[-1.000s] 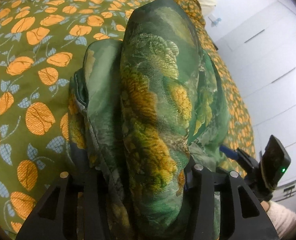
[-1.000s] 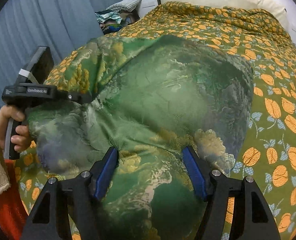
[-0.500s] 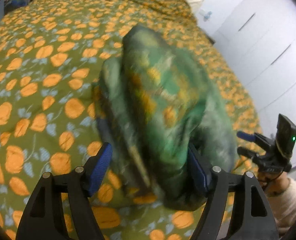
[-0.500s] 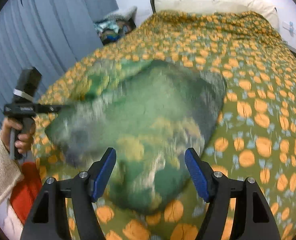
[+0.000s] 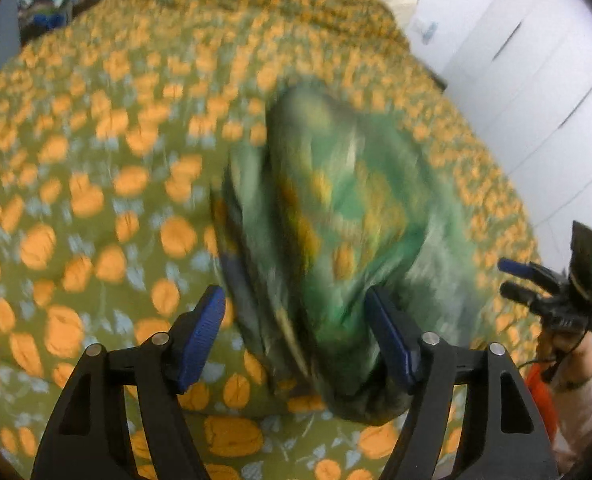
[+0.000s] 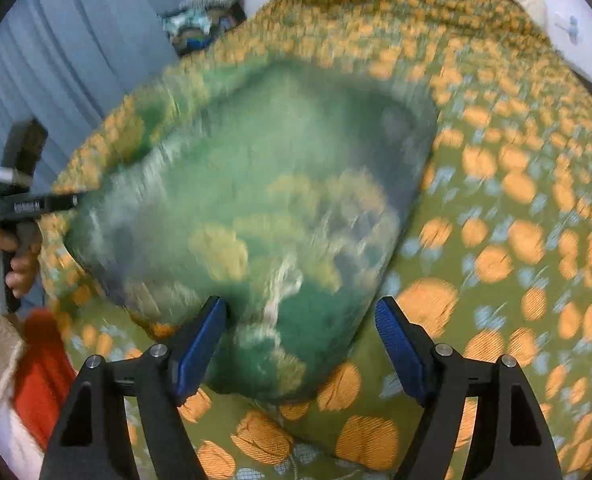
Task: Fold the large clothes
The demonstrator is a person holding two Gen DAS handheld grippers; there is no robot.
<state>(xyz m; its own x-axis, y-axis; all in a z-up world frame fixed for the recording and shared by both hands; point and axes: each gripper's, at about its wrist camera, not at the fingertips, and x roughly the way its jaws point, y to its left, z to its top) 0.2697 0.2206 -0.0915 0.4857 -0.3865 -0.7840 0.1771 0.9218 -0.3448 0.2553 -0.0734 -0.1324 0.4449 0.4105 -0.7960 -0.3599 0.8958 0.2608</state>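
A green patterned garment [image 5: 335, 240] lies in a folded bundle on the bed [image 5: 96, 200], which is covered by an olive quilt printed with orange fruit. The left gripper [image 5: 296, 338] hangs above the bundle's near edge, its jaws closing a little but pressing on nothing. The right gripper [image 6: 301, 338] hangs over the other near corner, jaws opening, cloth below them and none pinched. The fold looks laid and let go. To finish well, I would lift both grippers straight clear so no pad drags the top layer, then check that the edges line up before pressing the bundle flat.
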